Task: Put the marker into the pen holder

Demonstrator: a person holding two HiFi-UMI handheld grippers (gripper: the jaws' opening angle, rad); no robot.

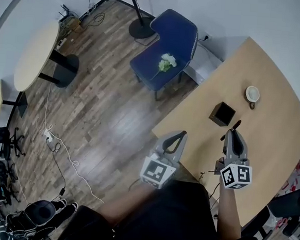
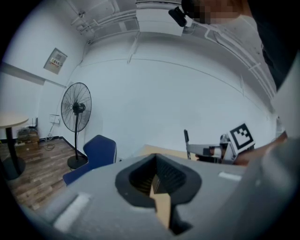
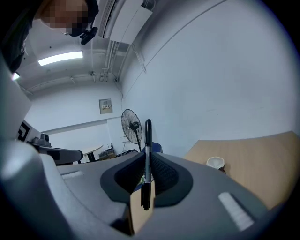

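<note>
A black square pen holder (image 1: 222, 114) stands on the wooden table (image 1: 273, 137), empty as far as I can see. My right gripper (image 1: 235, 133) hovers just in front of it, shut on a black marker (image 1: 231, 131). In the right gripper view the marker (image 3: 148, 140) stands upright between the pads of the right gripper (image 3: 146, 180), its tip sticking out above them. My left gripper (image 1: 181, 135) hangs over the table's near-left edge, shut with nothing in it. The left gripper view shows its jaws (image 2: 156, 183) pressed together, and the marker (image 2: 186, 140) rising from the right gripper (image 2: 220, 152).
A white cup (image 1: 252, 94) sits on the table beyond the holder. A blue chair (image 1: 169, 43) with a white flower (image 1: 166, 63) stands left of the table on the wooden floor. A fan base (image 1: 141, 28), a round table (image 1: 36, 56) and floor cables lie further left.
</note>
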